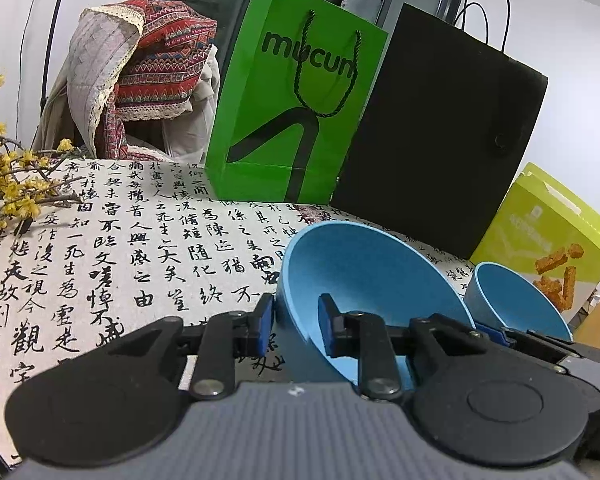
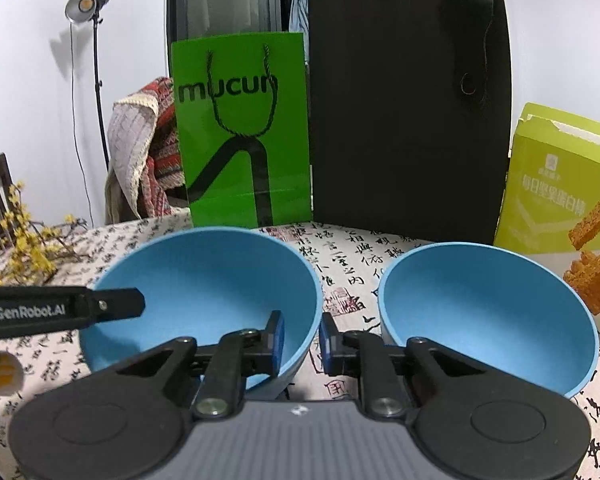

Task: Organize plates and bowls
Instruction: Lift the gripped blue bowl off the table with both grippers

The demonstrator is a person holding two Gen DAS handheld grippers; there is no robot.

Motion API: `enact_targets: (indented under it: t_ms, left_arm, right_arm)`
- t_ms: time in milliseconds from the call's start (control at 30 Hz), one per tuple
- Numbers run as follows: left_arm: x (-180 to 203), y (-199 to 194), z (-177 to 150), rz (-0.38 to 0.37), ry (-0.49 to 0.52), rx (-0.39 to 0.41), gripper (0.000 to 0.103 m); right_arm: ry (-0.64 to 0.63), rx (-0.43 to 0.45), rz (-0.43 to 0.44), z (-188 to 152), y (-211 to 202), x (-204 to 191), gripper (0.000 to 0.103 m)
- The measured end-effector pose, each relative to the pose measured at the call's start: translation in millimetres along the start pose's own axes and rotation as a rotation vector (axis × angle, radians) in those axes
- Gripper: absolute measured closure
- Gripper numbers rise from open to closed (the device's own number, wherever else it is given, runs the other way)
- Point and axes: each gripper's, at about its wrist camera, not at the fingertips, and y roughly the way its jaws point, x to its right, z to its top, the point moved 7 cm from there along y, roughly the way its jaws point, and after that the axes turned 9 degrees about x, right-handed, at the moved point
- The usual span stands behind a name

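I have both claws on the same blue bowl (image 2: 204, 292), the one in front of the green bag (image 2: 242, 136). My left claw (image 1: 292, 328) is nearly closed across the bowl's wall on the side away from the second bowl, one pad outside and one inside. My right claw (image 2: 302, 344) is pinched the same way on the rim facing the second blue bowl (image 2: 488, 312), which sits on the surface (image 2: 348, 256) just beside the first, in front of the black bag (image 2: 408, 112).

My worry is the double grip: the bowl looks tilted in the left view, and if my hands lift unevenly the thin rim could twist out of one pair of pads and drop. The two bowls are close, so swinging the held one toward its neighbour could knock that one toward the snack box (image 2: 560, 184). The bags behind stand upright and look easy to tip.
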Motion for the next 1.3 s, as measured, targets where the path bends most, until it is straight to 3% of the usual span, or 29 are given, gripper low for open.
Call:
enact_targets:
  t_ms: [233, 1300]
  left_arm:
    - [2, -1, 0, 0.011, 0.026, 0.008, 0.082]
    - [16, -26, 18, 0.018, 0.072, 0.096, 0.082]
  right_arm:
    - [-0.009, -0.035, -0.004, -6, 6, -2, 0.085]
    - [0.083, 0.016, 0.025, 7, -17, 4, 0.085]
